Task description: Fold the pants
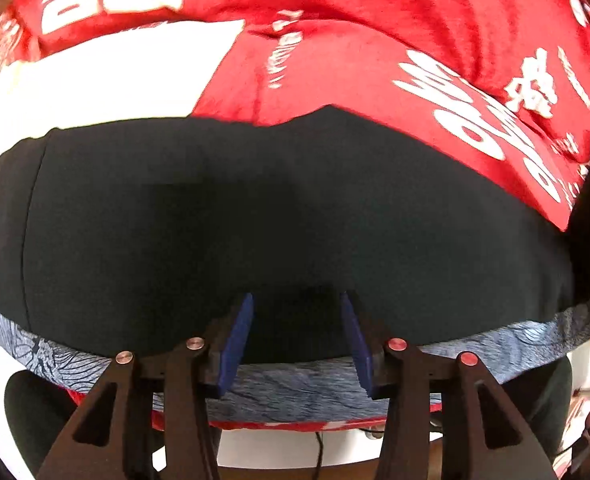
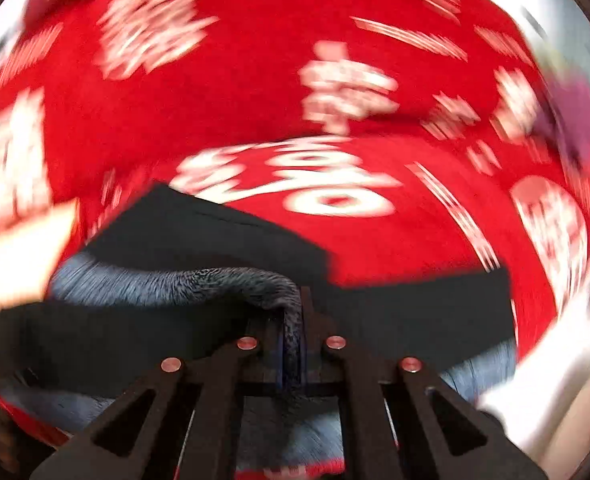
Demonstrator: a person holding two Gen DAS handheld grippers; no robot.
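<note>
pants [image 1: 279, 208] lie dark and flat across the red printed cloth [image 1: 375, 40] that covers the desk, and they fill most of your left view. their far edge runs clean against the red, apart from one small bump near the middle. along the near edge a band of blue-grey patterned fabric [image 1: 295, 388] shows, most likely the waistband or inside lining, though you can't tell which from here.

as for progress, the pants look smoothed and perhaps already doubled leg on leg, but the layers don't show clearly. a fold seems to be under way on your right side, and the final folds look yet to come.

room is good: red cloth lies open beyond the far edge in both views. the near edge is tighter, as the patterned band sits close to the desk's front edge, with the floor visible below. a white patch [image 1: 107, 76] lies on the cloth at far left, well clear of the pants.

your left gripper [image 1: 297, 300] hovers over the near edge with jaws spread, holding nothing. your right gripper [image 2: 295, 300] has its jaws pressed together, pinching a raised fold of the patterned fabric [image 2: 231, 280], which humps up from the dark cloth. that view is heavily blurred, so finer detail is lost.
</note>
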